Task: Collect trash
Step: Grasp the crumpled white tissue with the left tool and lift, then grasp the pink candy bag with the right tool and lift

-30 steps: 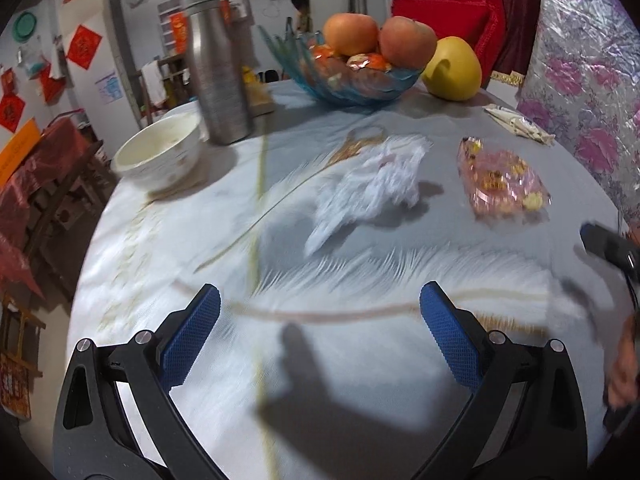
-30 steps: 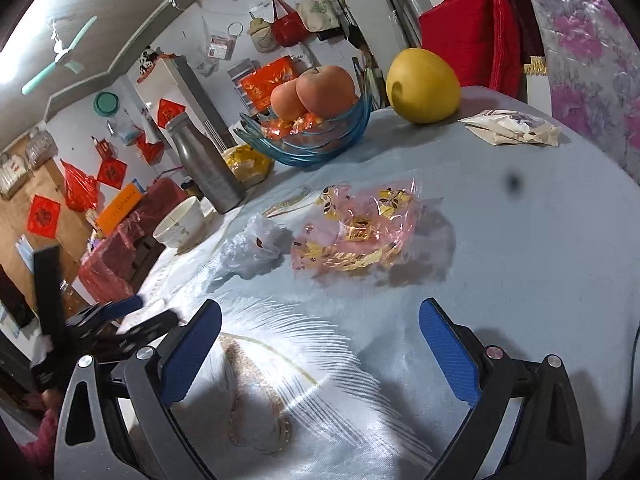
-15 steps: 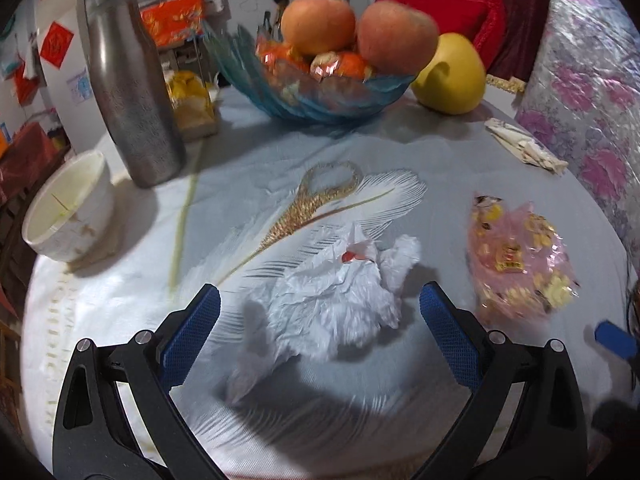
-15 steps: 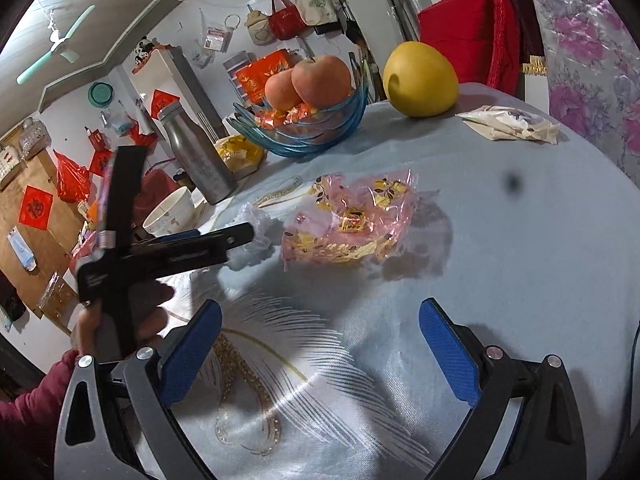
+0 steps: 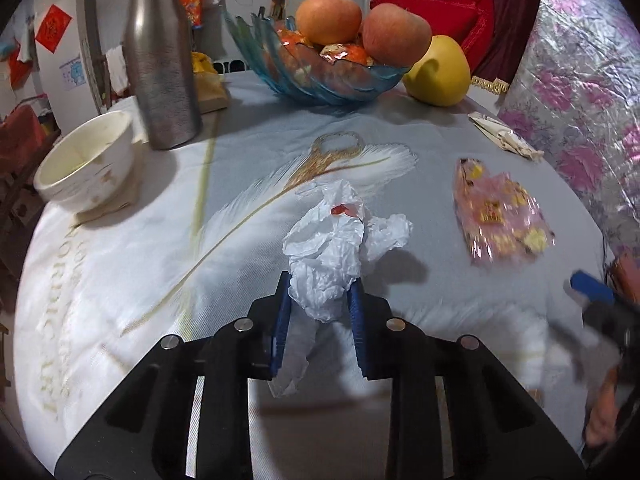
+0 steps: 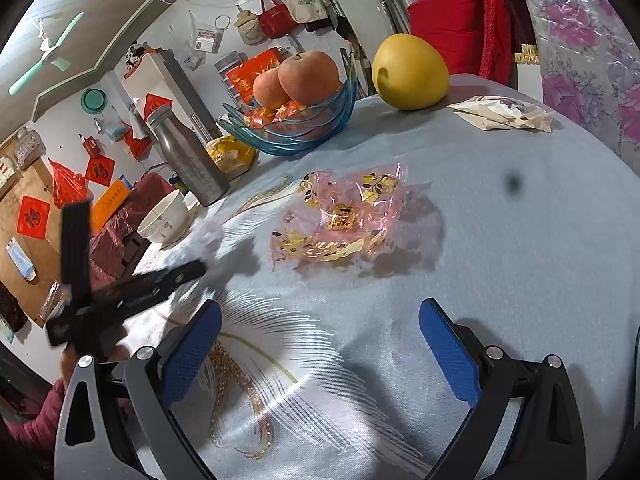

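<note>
Left wrist view shows what has just changed: your left gripper [image 5: 319, 312], spread wide a second ago, is closing on the crumpled white plastic bag [image 5: 340, 248], which sits between its blue pads on the pale feather-print tablecloth [image 5: 120, 264]. Grip firmness seems likely but unconfirmed. Your right gripper [image 6: 320, 348] hovers spread and empty near the pink gold-printed wrapper [image 6: 340, 216], probably next.

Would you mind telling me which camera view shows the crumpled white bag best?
The left wrist view: the crumpled white bag sits centred and sharp, between the left gripper's closing jaws. In the right wrist view only a blurred white edge peeks past that gripper.
</note>
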Demonstrator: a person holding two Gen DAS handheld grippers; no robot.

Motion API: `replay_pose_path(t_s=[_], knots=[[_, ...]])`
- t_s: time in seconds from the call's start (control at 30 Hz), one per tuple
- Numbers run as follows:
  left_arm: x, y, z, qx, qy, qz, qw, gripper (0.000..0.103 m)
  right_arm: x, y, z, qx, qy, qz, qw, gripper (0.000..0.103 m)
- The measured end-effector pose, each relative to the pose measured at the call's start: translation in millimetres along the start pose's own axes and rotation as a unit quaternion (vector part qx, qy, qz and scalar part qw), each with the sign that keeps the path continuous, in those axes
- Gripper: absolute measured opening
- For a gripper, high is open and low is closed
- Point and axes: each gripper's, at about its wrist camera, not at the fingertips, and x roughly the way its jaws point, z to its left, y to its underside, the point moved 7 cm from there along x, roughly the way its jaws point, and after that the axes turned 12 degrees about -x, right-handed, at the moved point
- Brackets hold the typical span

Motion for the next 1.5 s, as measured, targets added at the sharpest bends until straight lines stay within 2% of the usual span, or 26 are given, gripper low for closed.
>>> replay_pose_path(t_s=[0.17,0.23,0.37,0.67,0.83,0.93,1.07,1.27,1.33,1.37,1.4,1.5], knots=[[-22.1,17.1,17.9,-0.008,-0.009,-0.009,0.9999,0.029,-1.7,-2.8,-5.2,0.006,0.013,-0.006,1.000,0.097],[-28.5,19.9,24.4,-0.011,-0.013,-0.016,0.9997,0.029,-2.6,-7.7,-10.4,0.005,0.033,-0.007,0.999,0.097],[-33.3,17.3,36.9,-0.028,-0.013,-0.020,0.9993,0.029,1.9,-27.2,-18.7,0.006,0.045,0.004,0.999,0.097],[-35.3,13.8,43.6,-0.037,-0.018,-0.023,0.9989,0.029,50.4,-67.4,-29.6,-0.002,0.058,0.025,0.998,0.097],[-28.2,16.0,45.6,-0.035,-0.032,-0.016,0.9988,0.029,70.7,-60.2,-40.1,-0.016,0.086,0.038,0.995,0.097],[-22.6,17.4,45.6,-0.036,-0.037,-0.008,0.9987,0.029,77.9,-54.2,-47.8,-0.001,0.076,0.051,0.996,0.097],[-23.2,17.6,46.1,-0.031,-0.042,-0.012,0.9985,0.029,77.2,-55.2,-45.9,-0.003,0.069,0.044,0.997,0.096],[-22.9,18.5,45.2,-0.026,-0.048,-0.013,0.9984,0.029,82.1,-53.2,-39.5,-0.017,0.060,0.056,0.997,0.079],[-23.1,18.5,44.5,-0.025,-0.049,-0.015,0.9984,0.029,81.1,-53.0,-42.7,-0.010,0.058,0.053,0.997,0.062],[-23.8,18.7,44.6,-0.024,-0.049,-0.016,0.9984,0.029,81.6,-52.3,-43.9,-0.006,0.054,0.055,0.997,0.035],[-24.3,18.6,44.2,-0.023,-0.050,-0.018,0.9983,0.029,82.0,-51.3,-46.1,0.001,0.052,0.056,0.997,0.017],[-27.5,17.8,43.5,-0.020,-0.051,-0.027,0.9981,0.029,74.6,-52.1,-47.8,0.017,0.047,0.037,0.998,0.017]])
